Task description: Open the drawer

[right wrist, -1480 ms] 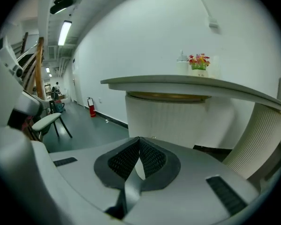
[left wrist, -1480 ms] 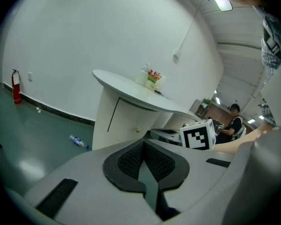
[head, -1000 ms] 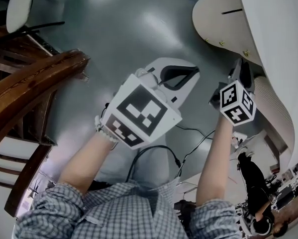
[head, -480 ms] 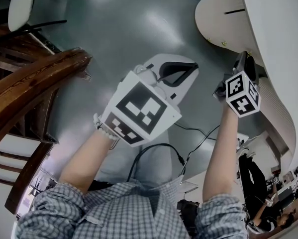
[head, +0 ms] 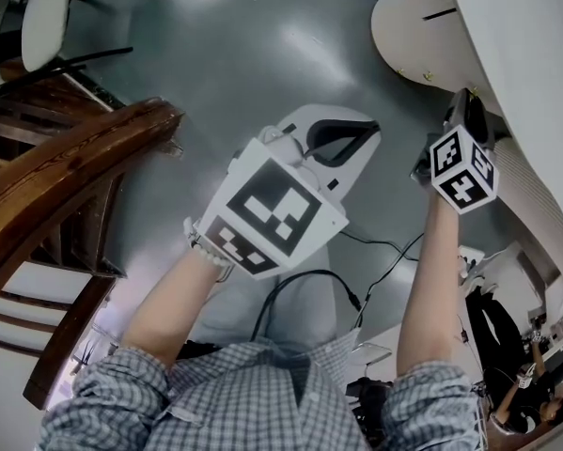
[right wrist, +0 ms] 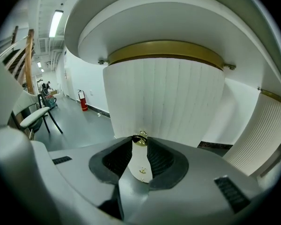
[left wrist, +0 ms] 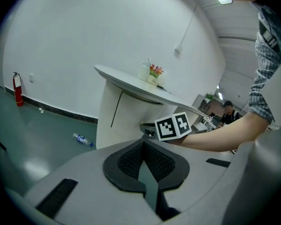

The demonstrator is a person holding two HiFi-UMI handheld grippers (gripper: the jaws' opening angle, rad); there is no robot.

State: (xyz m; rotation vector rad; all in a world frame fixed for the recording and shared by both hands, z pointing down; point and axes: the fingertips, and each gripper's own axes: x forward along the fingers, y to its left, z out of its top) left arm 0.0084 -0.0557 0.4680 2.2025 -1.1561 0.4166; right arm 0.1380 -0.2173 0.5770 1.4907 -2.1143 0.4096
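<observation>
A white curved cabinet [head: 422,26] has a ribbed drawer front [right wrist: 166,102] under a brass band [right wrist: 166,50]. A small brass knob [right wrist: 140,138] sticks out of that front. My right gripper [right wrist: 140,142] is right at the drawer, its jaws closing with the knob between their tips; the pads do not clearly press on it. In the head view the right gripper [head: 469,101] reaches under the cabinet's top edge. My left gripper [head: 367,132] hangs over the grey floor, shut and empty, and from its own view [left wrist: 143,140] looks at the cabinet from the side.
A dark wooden rail and chair [head: 65,177] stand at the left. A white chair [head: 46,12] is at the far left. Black cables [head: 375,247] lie on the floor below the arms. A bottle [left wrist: 82,139] lies near the cabinet, and a fire extinguisher [left wrist: 17,88] stands by the wall.
In the head view my right gripper has moved up and to the right, closer under the cabinet's edge. The left gripper has kept its place.
</observation>
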